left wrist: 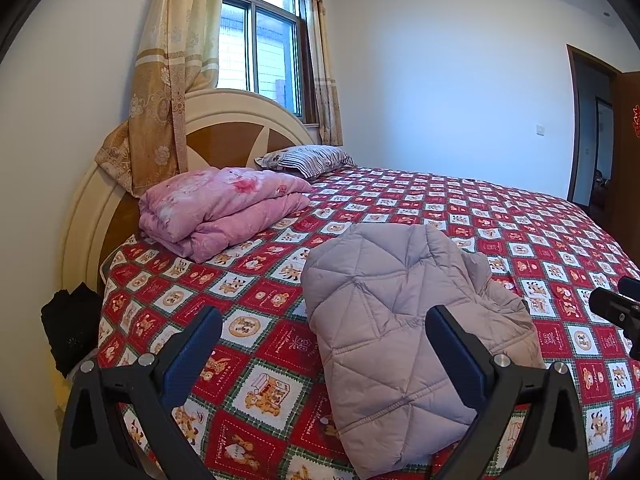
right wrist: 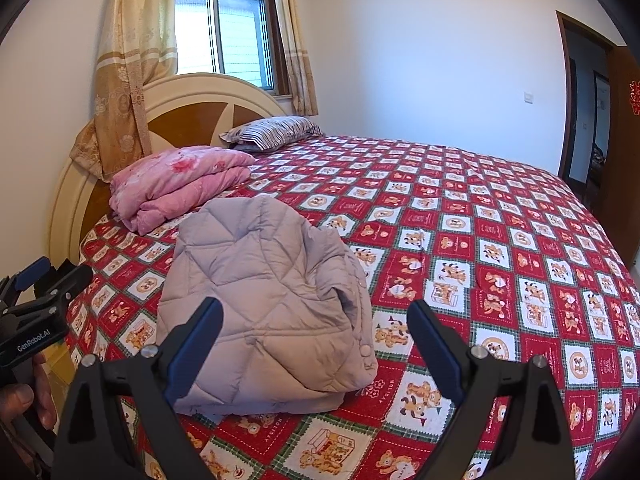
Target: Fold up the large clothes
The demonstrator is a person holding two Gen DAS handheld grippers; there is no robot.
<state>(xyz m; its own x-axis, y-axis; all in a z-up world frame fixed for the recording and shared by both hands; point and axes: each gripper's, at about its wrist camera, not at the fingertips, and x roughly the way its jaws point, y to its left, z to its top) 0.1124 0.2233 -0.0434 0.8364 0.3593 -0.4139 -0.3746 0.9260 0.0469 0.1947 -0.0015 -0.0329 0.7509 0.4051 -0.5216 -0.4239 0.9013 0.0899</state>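
A pale lilac quilted jacket (left wrist: 404,320) lies folded in a compact bundle on the red checked bedspread (left wrist: 256,292) near the bed's front edge. It also shows in the right wrist view (right wrist: 264,300). My left gripper (left wrist: 324,320) is open and empty, held above the bed in front of the jacket's left half. My right gripper (right wrist: 314,312) is open and empty, hovering over the jacket's right edge. Each gripper shows at the side of the other's view: the right one (left wrist: 616,308), the left one (right wrist: 40,288).
A folded pink quilt (left wrist: 224,208) and a striped pillow (left wrist: 308,158) lie by the round headboard (left wrist: 224,120). A curtained window (left wrist: 260,44) is behind. A dark bundle (left wrist: 72,328) sits left of the bed. A doorway (left wrist: 592,128) is far right.
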